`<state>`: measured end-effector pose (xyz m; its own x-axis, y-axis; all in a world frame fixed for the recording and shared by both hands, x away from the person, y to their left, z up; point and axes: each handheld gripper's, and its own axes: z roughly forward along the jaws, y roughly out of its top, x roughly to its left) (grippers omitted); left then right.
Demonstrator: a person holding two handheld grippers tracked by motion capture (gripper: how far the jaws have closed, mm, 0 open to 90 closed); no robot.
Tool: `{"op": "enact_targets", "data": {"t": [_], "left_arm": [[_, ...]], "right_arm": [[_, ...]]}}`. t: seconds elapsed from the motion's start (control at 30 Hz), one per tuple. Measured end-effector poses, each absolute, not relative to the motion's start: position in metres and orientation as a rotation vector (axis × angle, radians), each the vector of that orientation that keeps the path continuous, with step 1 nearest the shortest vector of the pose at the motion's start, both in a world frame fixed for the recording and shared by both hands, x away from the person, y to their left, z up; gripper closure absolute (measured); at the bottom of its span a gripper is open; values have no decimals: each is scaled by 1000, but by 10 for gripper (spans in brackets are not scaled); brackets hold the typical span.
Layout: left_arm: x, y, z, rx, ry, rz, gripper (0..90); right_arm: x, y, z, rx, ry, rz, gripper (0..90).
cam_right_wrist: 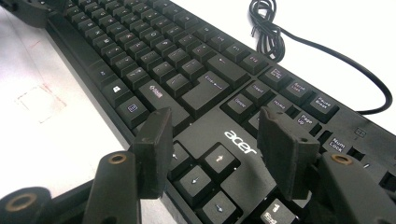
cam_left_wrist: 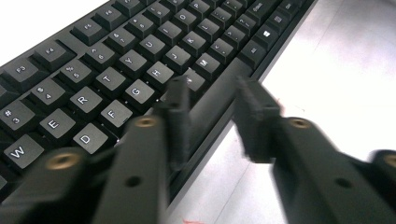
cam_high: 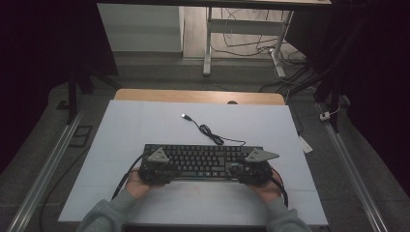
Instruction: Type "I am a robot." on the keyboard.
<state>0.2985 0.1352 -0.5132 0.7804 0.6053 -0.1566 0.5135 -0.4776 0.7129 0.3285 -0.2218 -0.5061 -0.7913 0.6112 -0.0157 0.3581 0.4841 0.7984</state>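
A black Acer keyboard (cam_high: pixel 200 159) lies across the white table top (cam_high: pixel 140 125). Its cable (cam_high: pixel 209 131) coils behind it and ends in a loose USB plug (cam_high: pixel 184 116). My left gripper (cam_high: pixel 158 164) is at the keyboard's front left. In the left gripper view it (cam_left_wrist: pixel 217 112) straddles the front edge by the space bar (cam_left_wrist: pixel 219 86). One finger (cam_left_wrist: pixel 180 112) is over the keys and the other is off the edge, with bare table showing beside it. My right gripper (cam_high: pixel 249 166) is at the front right. Its jaws (cam_right_wrist: pixel 217 149) stand open over the arrow keys (cam_right_wrist: pixel 219 161).
A faint red square mark (cam_right_wrist: pixel 39 102) is drawn on the table in front of the keyboard. The wooden table edge (cam_high: pixel 193 95) runs along the far side. Behind it stand a desk frame (cam_high: pixel 208 43) and floor cables (cam_high: pixel 285 58).
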Motion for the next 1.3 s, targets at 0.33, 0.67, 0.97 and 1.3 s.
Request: {"op": "enact_targets", "data": {"t": [0.33,0.67,0.97,1.3], "left_arm": [[302,137,-517,2200,839,136,890],[305,133,-522,2214,848,142,890],[304,131,-523,2228,851,175,891],[301,149,-508,2112,865,187,889]], "right_arm": [[329,-222,-506,821,2435,1199,462],[329,-222,-507,820,2437,1200,462],[328,-221,-507,821,2439,1201,462],[329,-222,-506,823,2433,1198,462]]}}
